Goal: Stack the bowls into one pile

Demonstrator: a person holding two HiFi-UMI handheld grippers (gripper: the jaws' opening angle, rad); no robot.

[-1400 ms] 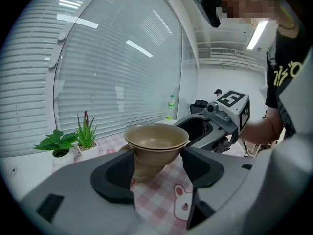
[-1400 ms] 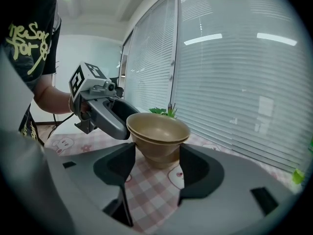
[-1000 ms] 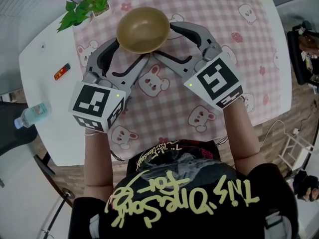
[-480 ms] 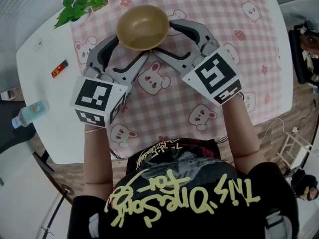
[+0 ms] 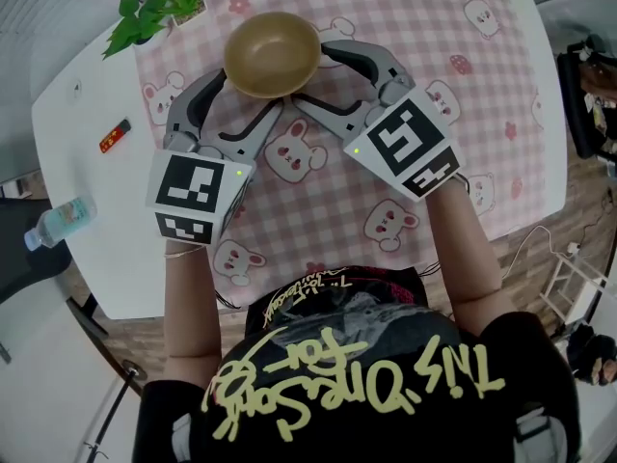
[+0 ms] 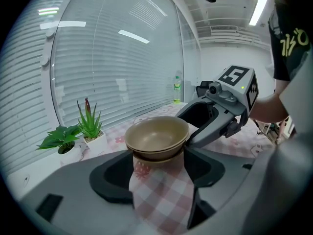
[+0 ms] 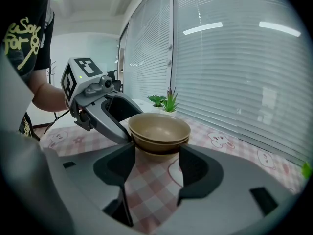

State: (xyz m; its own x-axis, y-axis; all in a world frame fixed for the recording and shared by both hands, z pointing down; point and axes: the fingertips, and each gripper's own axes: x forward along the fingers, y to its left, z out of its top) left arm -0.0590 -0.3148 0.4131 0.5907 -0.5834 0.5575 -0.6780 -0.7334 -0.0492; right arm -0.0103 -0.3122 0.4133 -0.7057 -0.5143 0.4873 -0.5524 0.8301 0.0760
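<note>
Where the head view looks down on the white bench (image 5: 82,104), the two tan bowls (image 5: 272,54) sit nested as one pile on the pink checked cloth (image 5: 318,201). The left gripper (image 5: 253,95) and right gripper (image 5: 310,77) converge on the pile from the person's side, one at each flank and about equally near. Potted plants (image 5: 154,13) stand left of the pile and a little beyond it, while a red tag (image 5: 118,136) and a water bottle (image 5: 60,223) lie well off to its left. In the left gripper view, the fingers (image 6: 115,180) are spread and pinch nothing. The pile (image 6: 156,137) stands just past their tips, centred on the gap, and the right gripper (image 6: 222,109) reaches in from the pile's right. In the right gripper view, the fingers (image 7: 112,170) are likewise spread and empty, with the pile (image 7: 159,131) centred just beyond them and the left gripper (image 7: 93,102) entering at its left. Whether any tip touches the lower bowl cannot be told. Being round, the pile offers no long axis, so either gripper could close from its own side. Stacking appears complete. Slatted blinds (image 7: 234,72) close the room behind the pile.
</note>
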